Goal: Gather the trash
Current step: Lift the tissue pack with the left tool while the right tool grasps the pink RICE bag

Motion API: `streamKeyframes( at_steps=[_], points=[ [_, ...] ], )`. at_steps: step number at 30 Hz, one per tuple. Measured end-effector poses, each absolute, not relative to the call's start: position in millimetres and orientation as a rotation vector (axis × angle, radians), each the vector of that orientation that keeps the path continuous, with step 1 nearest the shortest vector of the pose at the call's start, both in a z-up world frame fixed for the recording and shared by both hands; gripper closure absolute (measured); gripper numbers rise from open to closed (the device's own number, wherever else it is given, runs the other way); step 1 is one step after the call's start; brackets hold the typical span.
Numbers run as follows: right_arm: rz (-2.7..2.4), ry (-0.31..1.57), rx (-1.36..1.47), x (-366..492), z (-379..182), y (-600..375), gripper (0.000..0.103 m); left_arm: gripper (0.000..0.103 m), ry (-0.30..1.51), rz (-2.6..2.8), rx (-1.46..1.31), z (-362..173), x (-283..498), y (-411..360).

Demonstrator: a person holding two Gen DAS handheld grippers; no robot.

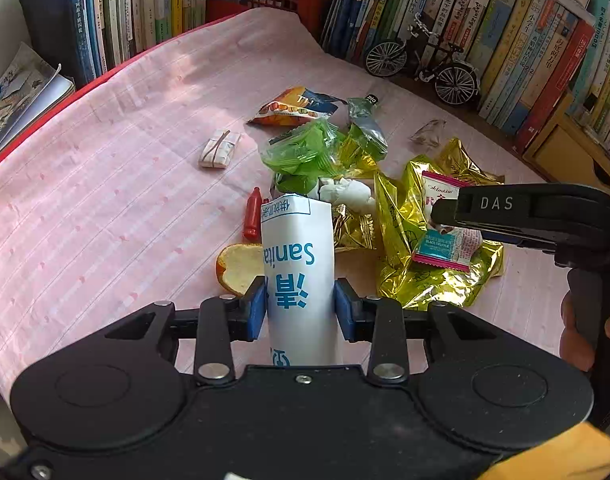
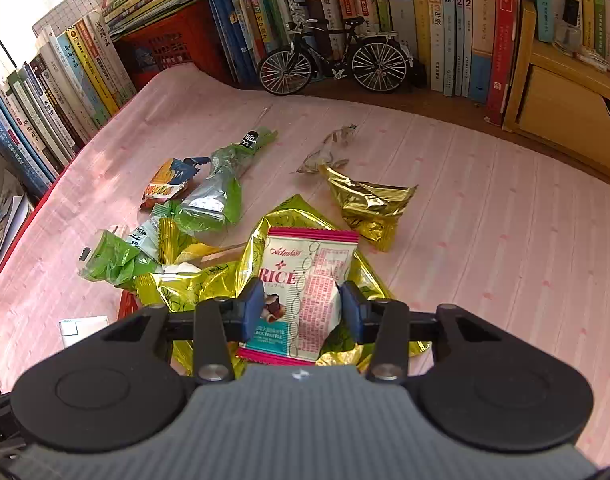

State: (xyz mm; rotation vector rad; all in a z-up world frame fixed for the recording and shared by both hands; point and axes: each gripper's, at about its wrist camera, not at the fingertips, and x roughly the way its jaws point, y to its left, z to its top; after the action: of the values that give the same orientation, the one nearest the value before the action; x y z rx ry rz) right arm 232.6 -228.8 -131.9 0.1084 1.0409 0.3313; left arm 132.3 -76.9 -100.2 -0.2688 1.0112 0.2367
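Trash lay piled mid-cloth (image 1: 105, 152): green wrappers (image 1: 301, 152), gold foil (image 2: 369, 200), orange peel (image 1: 237, 266), red cap (image 1: 252, 220). Left gripper (image 1: 301, 308) pinched white sanitary bag (image 1: 299, 264); right gripper (image 2: 301, 308) clamped pink rice-snack packet (image 2: 305, 280) atop yellow foil (image 2: 209, 284). Model bicycle (image 2: 333, 60), books (image 2: 445, 20) far behind.

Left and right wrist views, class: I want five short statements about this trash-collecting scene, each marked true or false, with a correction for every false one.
1. The left gripper holds a white paper bag with blue print. True.
2. The right gripper is closed on an orange peel. False: it grips a pink-edged snack wrapper; the orange peel lies on the cloth.
3. A model bicycle stands before the books. True.
4. The cloth is blue. False: it is pink.
5. The snack wrapper sits over a yellow foil wrapper. True.
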Motion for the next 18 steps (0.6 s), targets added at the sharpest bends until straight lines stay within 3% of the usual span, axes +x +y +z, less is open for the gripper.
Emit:
streamKeyframes(
  at_steps=[2,3,4,7,16,18],
  points=[
    [0.327,1.045,0.096,231.7,-130.2,-228.9,0.057,0.069,1.002,0.24,-0.268,-95.6,130.4,-77.3],
    [0.322,1.042,0.083,231.3,-129.6,-227.5,0.041,0.069,0.998,0.242,-0.268,-93.5,129.1,-77.2],
    [0.321,1.04,0.072,231.3,-130.1,-225.0,0.033,0.069,0.995,0.245,-0.268,-91.8,127.9,-76.9],
    [0.305,1.036,0.027,233.2,-133.7,-215.0,0.032,0.069,0.99,0.258,-0.27,-87.3,123.3,-75.0],
    [0.289,1.014,0.022,233.7,-134.1,-213.0,0.059,0.069,0.977,0.314,-0.301,-84.1,107.4,-63.2],
    [0.284,1.011,0.046,230.6,-130.9,-218.2,0.06,0.069,0.973,0.314,-0.304,-82.7,105.7,-62.5]
  ],
)
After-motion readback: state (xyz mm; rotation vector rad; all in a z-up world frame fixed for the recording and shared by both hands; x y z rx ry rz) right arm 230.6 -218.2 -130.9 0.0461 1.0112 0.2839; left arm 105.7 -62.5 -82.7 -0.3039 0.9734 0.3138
